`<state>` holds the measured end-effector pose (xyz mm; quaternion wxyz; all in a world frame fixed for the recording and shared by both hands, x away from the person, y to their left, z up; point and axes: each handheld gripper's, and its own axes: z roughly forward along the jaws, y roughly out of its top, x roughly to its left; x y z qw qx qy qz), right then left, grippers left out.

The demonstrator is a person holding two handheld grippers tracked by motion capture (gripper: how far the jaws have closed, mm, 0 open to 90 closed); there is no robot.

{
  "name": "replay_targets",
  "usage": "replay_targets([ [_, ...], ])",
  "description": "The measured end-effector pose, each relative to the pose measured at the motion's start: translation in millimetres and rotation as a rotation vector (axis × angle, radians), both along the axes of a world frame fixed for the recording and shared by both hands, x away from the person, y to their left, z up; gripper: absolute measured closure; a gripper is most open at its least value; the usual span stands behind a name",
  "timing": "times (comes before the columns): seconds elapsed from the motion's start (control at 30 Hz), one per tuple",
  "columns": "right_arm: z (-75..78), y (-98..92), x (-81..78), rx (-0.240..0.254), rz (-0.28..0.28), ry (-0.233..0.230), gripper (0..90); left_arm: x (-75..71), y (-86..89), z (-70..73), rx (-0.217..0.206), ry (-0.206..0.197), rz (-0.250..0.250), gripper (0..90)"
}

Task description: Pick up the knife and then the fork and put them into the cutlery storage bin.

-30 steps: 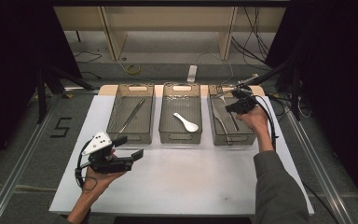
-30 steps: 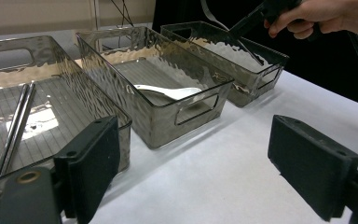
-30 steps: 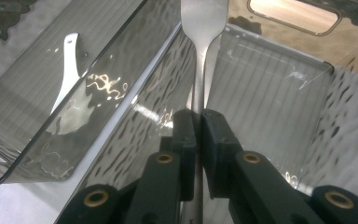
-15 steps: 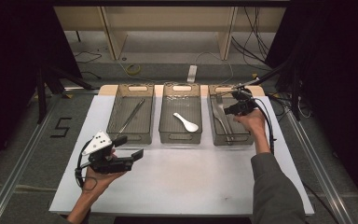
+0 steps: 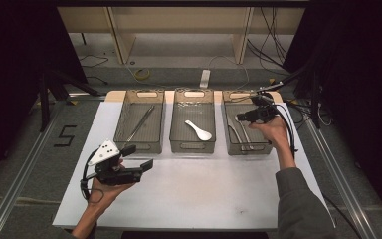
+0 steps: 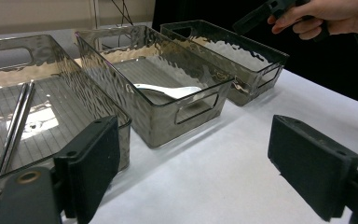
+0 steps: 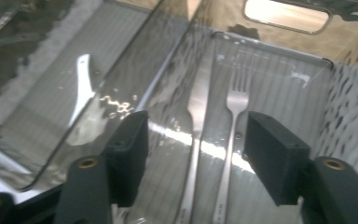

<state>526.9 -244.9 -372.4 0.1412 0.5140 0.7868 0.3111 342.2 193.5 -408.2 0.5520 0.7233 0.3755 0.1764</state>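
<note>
Two forks lie just below the open right tool.

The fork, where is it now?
In the high view the fork lies in the rightmost bin, beside another metal utensil, just below the open right hand-held gripper.

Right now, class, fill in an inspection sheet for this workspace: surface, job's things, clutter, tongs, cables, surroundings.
Surface: white table top, bare at the front.
Job's things: three clear bins; right bin holds two forks; middle bin a white spoon; left bin metal chopsticks.
Clutter: nothing seen.
Tongs: right tongs open above the forks, jaws just opened, nothing between them; left tongs open over the table.
Cables: a cable trails from the right tongs; more lie on the floor behind.
Surroundings: wooden frame behind, dark sides.
</note>
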Motion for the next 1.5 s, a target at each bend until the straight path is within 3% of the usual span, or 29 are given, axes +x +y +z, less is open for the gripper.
replay_targets([
  [0.1,4.4,1.5,-11.8,0.024,0.026,-0.05,37.1,0.4,0.4,-0.5,-0.003,0.002,0.003,16.4],
  [0.43,12.7,11.2,-57.5,0.081,0.09,-0.152,33.2,0.2,0.1,-0.3,0.005,0.003,0.0,16.4],
  [0.8,6.8,17.0,-89.5,0.106,0.124,-0.173,26.0,0.0,-0.5,-0.3,0.004,0.002,-0.001,16.4],
  [0.9,6.1,14.4,-93.2,0.154,0.125,-0.171,25.5,0.1,-0.2,-0.3,0.003,0.003,-0.001,16.4],
  [1.1,0.2,13.5,-104.2,0.189,0.143,-0.172,25.0,0.4,-0.4,-0.3,-0.003,0.004,0.0,16.4],
  [1.5,-14.4,18.8,-122.7,0.186,0.17,-0.193,25.1,1.7,-2.2,-0.8,0.004,0.014,-0.005,16.4],
])
